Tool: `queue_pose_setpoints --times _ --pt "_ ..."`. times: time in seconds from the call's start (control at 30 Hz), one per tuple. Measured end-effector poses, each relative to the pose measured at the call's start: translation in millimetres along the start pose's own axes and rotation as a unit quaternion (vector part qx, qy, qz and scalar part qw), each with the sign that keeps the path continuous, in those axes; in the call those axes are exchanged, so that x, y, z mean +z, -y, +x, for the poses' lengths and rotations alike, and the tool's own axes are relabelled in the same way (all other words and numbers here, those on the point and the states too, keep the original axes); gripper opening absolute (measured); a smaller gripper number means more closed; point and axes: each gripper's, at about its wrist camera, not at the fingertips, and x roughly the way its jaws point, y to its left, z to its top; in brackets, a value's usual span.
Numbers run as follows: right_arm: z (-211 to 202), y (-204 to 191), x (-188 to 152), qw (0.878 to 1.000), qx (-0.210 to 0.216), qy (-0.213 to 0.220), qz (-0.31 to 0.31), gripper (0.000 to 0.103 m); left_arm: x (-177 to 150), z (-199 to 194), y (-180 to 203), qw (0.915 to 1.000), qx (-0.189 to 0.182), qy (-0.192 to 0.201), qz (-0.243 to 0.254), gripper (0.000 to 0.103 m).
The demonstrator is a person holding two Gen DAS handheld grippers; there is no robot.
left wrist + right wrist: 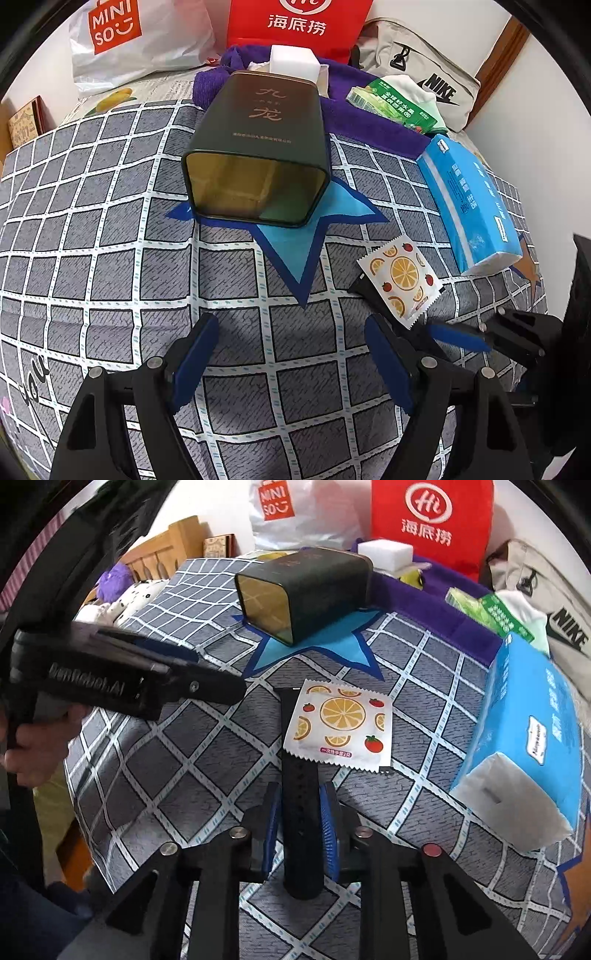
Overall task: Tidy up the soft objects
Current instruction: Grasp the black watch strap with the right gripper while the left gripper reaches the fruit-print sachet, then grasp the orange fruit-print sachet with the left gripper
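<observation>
A black strap [300, 812] lies between the right gripper [300, 827] pads.

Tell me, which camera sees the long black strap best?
The right wrist view: the long black perforated strap runs lengthwise between the right gripper. The left wrist view shows only its end beside the orange-printed white sachet.

You can read "MINISO" in white on an orange square on the white plastic bag [140, 44]. The red paper bag [430, 520] carries "Hi" in a circle above "海底捞". The beige canvas bag [439, 88] shows "NIKE". The dark green metal tin [258, 140] bears "九龙".
</observation>
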Motion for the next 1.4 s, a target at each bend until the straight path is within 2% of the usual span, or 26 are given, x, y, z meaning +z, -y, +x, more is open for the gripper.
queue_pose_setpoints --times 0.07,0.13,0.23,0.27,0.43,0.6,0.73,0.93,1.1,1.2,1.33,1.4 --pt "4 2 5 1.0 0.009 0.005 0.015 0.034 0 -2 -1 1.0 -0.002 0.001 -0.002 0.08" --pt "8 -3 8 1.0 -0.007 0.016 0.013 0.034 -1 -5 -2 1.0 -0.001 0.004 -0.004 0.08" --pt "9 -13 5 0.999 -0.036 0.03 -0.01 0.028 -2 -10 -5 1.0 0.0 0.008 -0.006 0.08" --pt "7 -13 3 0.999 -0.032 0.034 -0.008 0.021 -3 -12 -5 0.9999 0.0 0.01 -0.005 0.08" --pt "-4 3 -2 0.999 0.005 0.033 0.043 0.02 -6 -12 -3 1.0 0.003 0.009 -0.001 0.08" --pt "-19 -8 -20 0.998 0.033 0.028 0.046 0.02 -9 -13 -2 0.9999 0.004 0.01 -0.002 0.08" --pt "-27 -16 -33 0.998 0.029 0.027 0.043 0.02 -10 -15 3 0.9999 0.0 0.014 0.003 0.08" --pt "-44 1 -50 0.996 -0.002 0.035 0.077 0.02 -9 -9 33 0.9989 -0.017 0.007 0.042 0.08" --pt "-62 13 -65 0.995 -0.025 0.044 0.088 0.02 -3 -2 64 0.9958 -0.025 0.016 0.087 0.08" --pt "-71 24 -74 0.993 -0.042 0.045 0.101 0.02 4 10 83 0.9928 -0.005 0.016 0.119 0.08" --pt "-80 40 -82 0.989 -0.054 0.055 0.126 0.02 7 32 97 0.9896 0.016 -0.004 0.143 0.08" --pt "-83 47 -83 0.988 -0.057 0.057 0.132 0.02 4 38 105 0.9869 0.036 -0.004 0.158 0.084"
